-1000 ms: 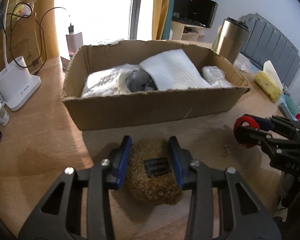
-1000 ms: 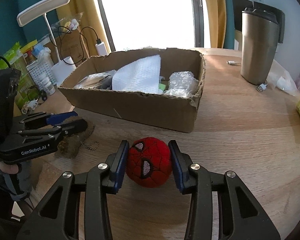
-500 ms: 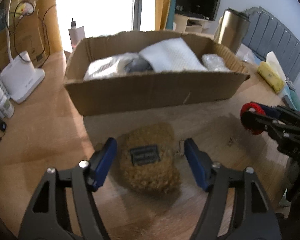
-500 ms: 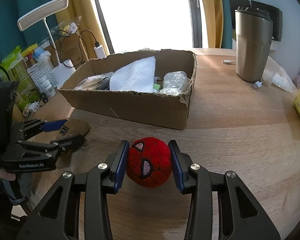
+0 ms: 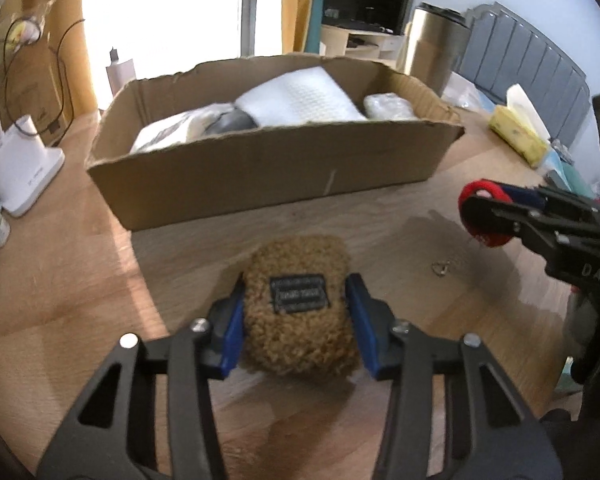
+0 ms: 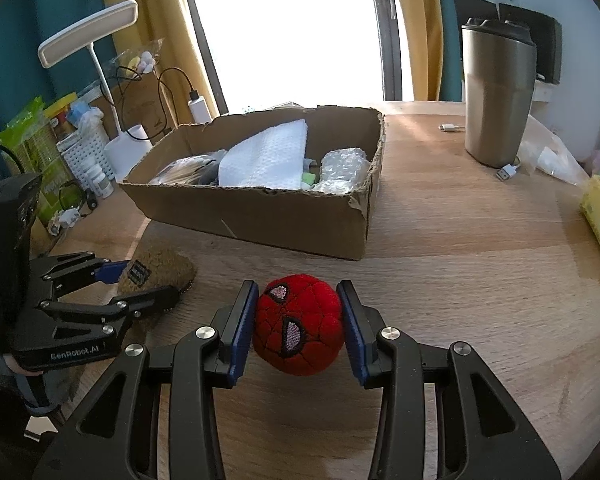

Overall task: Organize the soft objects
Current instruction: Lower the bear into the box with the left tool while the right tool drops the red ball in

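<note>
1. While it lies on the worktop [image 5: 80, 280] just in front of the cardboard box [image 5: 268, 176], the brown fuzzy pouch [image 5: 300, 304] sits between the blue pads of the left tool [image 5: 298, 320]; both pads press its sides, so the tool pinches it.
2. Off to the right, the red plush ball [image 6: 298, 328] is pinched in the right tool [image 6: 298, 326], near the box's front wall and low over the wood — whether it touches I cannot tell.
3. Risk: the pouch is soft and wide, so I judge a shallow pinch could let it slump or slip out on the lift, and its trailing metal ring [image 5: 442, 267] might snag on the box rim.
4. Risk: both tools stand close together, so reaching for the box at once could make them collide.
5. Compared with half a second ago, the left tool's jaws have just been closing onto the pouch, which then lay free between spread pads; the right tool's hold is unchanged.
</note>
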`<state>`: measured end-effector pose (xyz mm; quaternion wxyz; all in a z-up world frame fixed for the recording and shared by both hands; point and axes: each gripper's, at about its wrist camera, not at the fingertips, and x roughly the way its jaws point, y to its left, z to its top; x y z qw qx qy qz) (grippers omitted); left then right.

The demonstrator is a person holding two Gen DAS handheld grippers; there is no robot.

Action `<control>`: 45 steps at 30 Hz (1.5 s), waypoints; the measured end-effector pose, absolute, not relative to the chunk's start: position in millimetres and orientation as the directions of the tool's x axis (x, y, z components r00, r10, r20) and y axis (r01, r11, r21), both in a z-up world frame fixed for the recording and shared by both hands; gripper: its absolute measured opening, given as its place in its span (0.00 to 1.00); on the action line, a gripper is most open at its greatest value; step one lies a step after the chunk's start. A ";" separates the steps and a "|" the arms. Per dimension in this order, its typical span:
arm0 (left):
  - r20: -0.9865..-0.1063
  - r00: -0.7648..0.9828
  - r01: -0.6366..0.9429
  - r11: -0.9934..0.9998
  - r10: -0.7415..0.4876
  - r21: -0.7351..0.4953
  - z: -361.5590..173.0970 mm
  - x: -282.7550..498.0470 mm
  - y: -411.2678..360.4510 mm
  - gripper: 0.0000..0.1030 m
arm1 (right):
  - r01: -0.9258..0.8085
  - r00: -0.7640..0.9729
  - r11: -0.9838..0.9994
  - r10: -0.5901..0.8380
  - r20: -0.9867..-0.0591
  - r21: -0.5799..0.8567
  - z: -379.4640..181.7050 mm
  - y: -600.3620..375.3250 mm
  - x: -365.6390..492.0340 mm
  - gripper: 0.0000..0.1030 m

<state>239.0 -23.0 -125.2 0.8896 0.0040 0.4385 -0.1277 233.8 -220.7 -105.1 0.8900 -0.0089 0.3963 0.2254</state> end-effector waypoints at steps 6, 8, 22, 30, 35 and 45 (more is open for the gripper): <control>-0.753 0.611 0.253 0.962 -0.245 -0.107 -105.2 232.5 -31.1 0.47 | -0.413 0.605 0.898 0.393 -0.693 0.149 -93.5 -222.4 234.0 0.41; -0.741 0.621 0.259 0.959 -0.257 -0.116 -97.7 231.2 -32.0 0.47 | -0.414 0.612 0.899 0.390 -0.688 0.141 -88.9 -223.5 235.6 0.41; -0.652 0.699 0.265 0.953 -0.295 -0.147 -49.0 235.9 -27.0 0.47 | -0.422 0.661 0.898 0.396 -0.638 0.121 -59.8 -229.7 248.9 0.42; -0.629 0.723 0.255 0.957 -0.285 -0.140 -39.2 246.1 -31.2 0.47 | -0.430 0.677 0.894 0.410 -0.612 0.124 -49.3 -233.3 255.0 0.42; -0.623 0.733 0.230 0.961 -0.273 -0.151 -37.8 255.3 -30.4 0.47 | -0.438 0.681 0.890 0.421 -0.598 0.128 -46.3 -233.8 258.9 0.42; -0.620 0.750 0.190 0.973 -0.231 -0.133 -36.2 274.3 -29.8 0.47 | -0.465 0.681 0.875 0.451 -0.577 0.136 -43.3 -232.2 274.8 0.41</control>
